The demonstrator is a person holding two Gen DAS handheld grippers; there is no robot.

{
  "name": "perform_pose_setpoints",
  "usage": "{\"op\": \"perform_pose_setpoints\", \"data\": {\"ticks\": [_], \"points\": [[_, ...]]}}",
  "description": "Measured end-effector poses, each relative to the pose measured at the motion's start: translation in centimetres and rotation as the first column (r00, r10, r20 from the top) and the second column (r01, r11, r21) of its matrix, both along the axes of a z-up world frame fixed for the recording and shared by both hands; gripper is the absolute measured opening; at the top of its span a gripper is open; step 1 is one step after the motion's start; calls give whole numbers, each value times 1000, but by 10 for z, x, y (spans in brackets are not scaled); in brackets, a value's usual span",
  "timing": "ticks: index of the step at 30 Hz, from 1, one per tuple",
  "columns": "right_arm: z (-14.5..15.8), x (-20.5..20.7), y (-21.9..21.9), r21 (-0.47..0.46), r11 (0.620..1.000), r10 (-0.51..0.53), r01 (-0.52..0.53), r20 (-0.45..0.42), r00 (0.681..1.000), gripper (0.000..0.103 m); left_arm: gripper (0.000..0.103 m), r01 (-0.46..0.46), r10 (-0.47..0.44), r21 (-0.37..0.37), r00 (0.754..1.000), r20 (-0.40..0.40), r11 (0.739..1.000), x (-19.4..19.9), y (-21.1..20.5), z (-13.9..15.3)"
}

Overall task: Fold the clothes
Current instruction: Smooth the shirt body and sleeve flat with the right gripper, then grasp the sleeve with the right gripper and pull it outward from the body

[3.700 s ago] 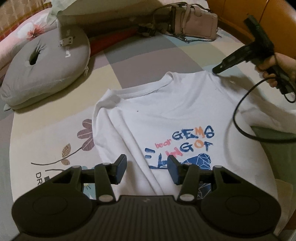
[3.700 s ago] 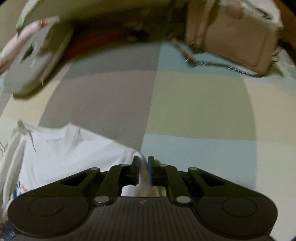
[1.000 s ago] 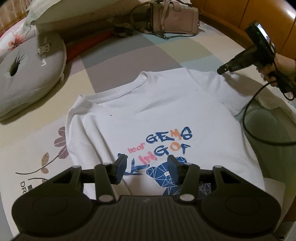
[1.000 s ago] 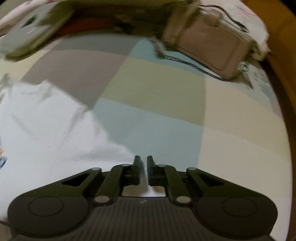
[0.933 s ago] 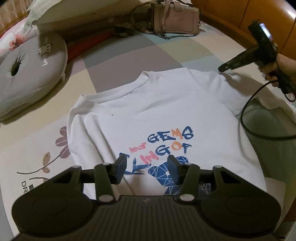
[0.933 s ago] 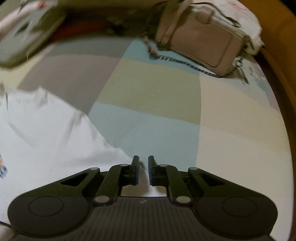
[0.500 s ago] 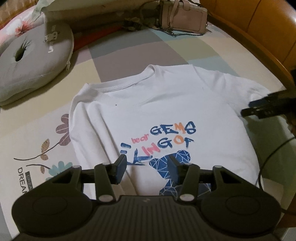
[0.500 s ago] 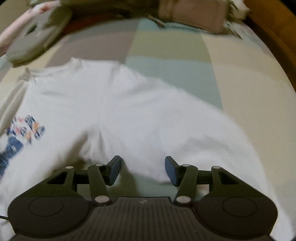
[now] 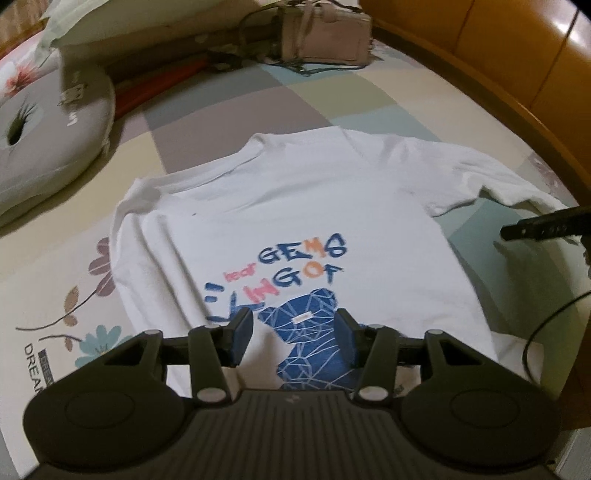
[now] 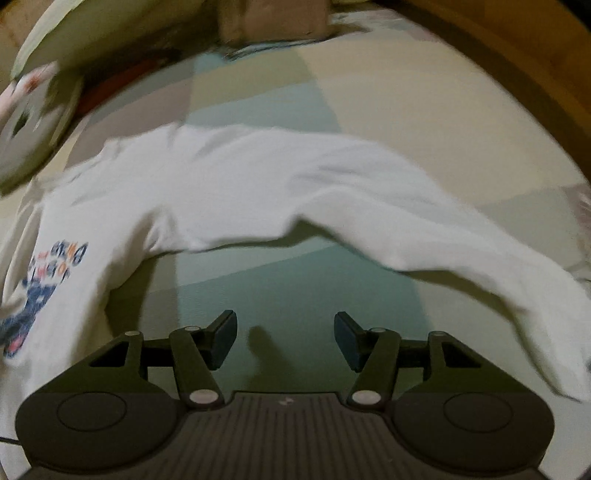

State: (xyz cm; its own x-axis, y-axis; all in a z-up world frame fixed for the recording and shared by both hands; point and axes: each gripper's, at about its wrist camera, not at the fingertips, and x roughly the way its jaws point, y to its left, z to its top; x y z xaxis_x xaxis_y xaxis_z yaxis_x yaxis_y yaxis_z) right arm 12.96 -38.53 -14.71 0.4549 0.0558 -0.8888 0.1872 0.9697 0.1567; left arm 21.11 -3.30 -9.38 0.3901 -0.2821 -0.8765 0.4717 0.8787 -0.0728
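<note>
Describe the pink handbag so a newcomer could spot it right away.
Start at the white T-shirt spread on the patchwork bedspread, then look past its collar to the far edge of the bed. The handbag lies there: boxy, pale pink, with straps, unlike the round grey cushion.

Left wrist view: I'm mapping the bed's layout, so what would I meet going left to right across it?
Grey cushion → white T-shirt → tip of the right gripper at the right edge, its jaws opening.

Blurred handbag, cushion cut off
</note>
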Motion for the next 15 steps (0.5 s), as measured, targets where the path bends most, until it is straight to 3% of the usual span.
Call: {"op": "perform_pose_setpoints", "data": {"ticks": [7,15], "points": [[33,-23,-41,-54,994,-93,95,27,995,64,49,124,-124,-16,992,-4,992,0,-28,8],[44,-7,-101,-82,996,48,-46,20,999,62,52,139,-139,7,990,-15,990,-7,-64,8]]}}
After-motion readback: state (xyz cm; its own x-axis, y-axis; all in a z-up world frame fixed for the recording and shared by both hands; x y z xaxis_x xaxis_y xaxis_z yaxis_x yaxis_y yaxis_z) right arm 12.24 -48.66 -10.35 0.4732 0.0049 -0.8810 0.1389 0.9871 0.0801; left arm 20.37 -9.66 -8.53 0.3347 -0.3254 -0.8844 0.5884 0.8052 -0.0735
